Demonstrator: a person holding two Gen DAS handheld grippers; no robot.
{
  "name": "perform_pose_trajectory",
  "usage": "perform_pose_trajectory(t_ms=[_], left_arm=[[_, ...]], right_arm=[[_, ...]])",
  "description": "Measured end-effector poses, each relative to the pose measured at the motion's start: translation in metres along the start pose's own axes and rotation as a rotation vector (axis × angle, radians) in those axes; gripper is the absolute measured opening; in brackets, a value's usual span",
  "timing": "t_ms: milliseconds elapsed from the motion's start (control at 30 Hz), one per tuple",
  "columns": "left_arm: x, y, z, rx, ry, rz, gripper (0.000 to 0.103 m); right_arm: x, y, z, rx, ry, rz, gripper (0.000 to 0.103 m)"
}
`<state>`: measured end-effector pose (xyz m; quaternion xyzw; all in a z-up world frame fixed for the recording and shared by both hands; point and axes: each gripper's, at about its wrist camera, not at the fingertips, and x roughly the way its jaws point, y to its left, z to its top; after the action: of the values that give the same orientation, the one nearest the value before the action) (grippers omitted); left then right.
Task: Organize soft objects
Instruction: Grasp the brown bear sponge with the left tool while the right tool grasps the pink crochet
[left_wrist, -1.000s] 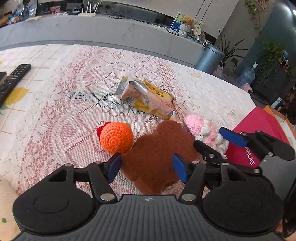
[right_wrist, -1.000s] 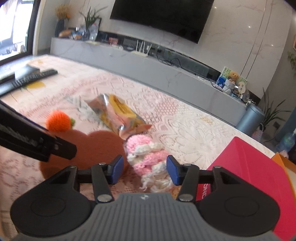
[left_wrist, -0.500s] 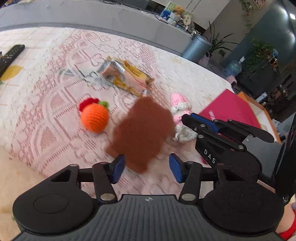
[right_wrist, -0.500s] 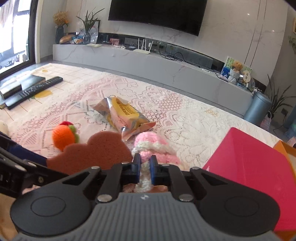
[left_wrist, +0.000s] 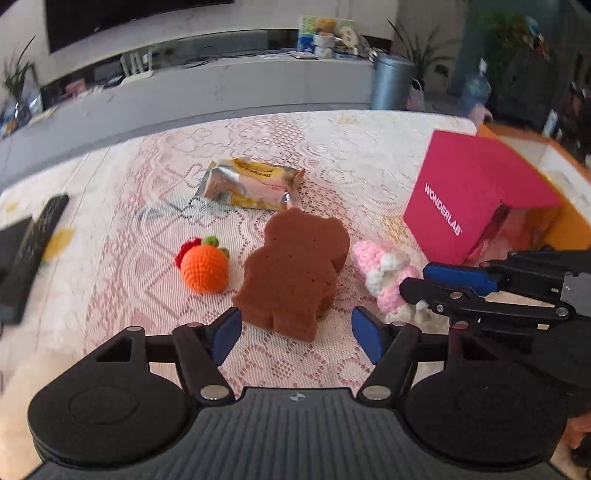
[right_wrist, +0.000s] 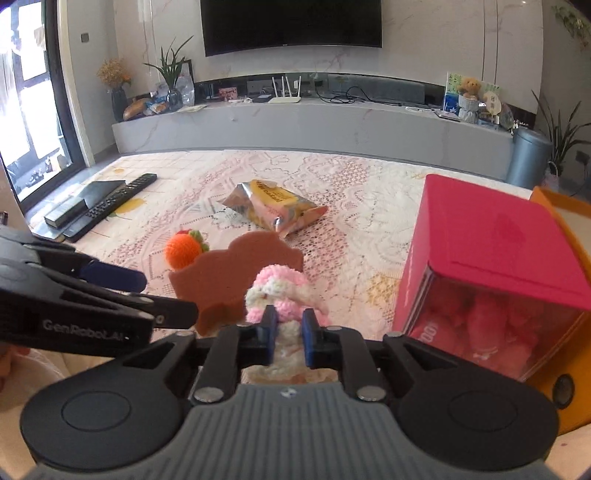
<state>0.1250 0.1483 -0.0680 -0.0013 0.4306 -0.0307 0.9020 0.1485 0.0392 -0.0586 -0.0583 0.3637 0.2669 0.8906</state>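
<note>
A brown bear-shaped sponge lies on the lace tablecloth, just ahead of my open left gripper; it also shows in the right wrist view. An orange crochet ball sits to its left. My right gripper is shut on a pink and white crochet toy, which the left wrist view shows right of the sponge. A snack packet lies farther back.
A pink box with a clear end stands at the right, beside an orange tray. A black remote and a black box lie at the far left. A grey TV bench runs behind the table.
My right gripper closed on the pink and white crochet toy and raised it a little. My left gripper drew back from the sponge and stayed open.
</note>
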Motion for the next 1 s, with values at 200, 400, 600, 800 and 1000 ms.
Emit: perform_pose_trajectory(t_ms=[200, 400, 600, 800, 1000], left_arm=[[0.026, 0.011, 0.007, 0.023, 0.059, 0.005, 0.081], [0.043, 0.002, 0.009, 0.108, 0.11, 0.027, 0.083], [0.053, 0.0, 0.011, 0.15, 0.123, 0.03, 0.083], [0.07, 0.008, 0.012, 0.085, 0.173, -0.027, 0.085], [0.057, 0.002, 0.011, 0.099, 0.125, -0.017, 0.071]], right_arm=[[0.02, -0.004, -0.011, 0.022, 0.084, 0.061, 0.046], [0.026, -0.001, -0.014, -0.006, 0.078, 0.1, 0.07], [0.022, -0.001, -0.016, -0.008, 0.042, 0.015, 0.06], [0.026, -0.004, -0.018, -0.004, 0.047, 0.031, 0.043], [0.024, -0.009, -0.018, 0.033, 0.038, 0.037, 0.034]])
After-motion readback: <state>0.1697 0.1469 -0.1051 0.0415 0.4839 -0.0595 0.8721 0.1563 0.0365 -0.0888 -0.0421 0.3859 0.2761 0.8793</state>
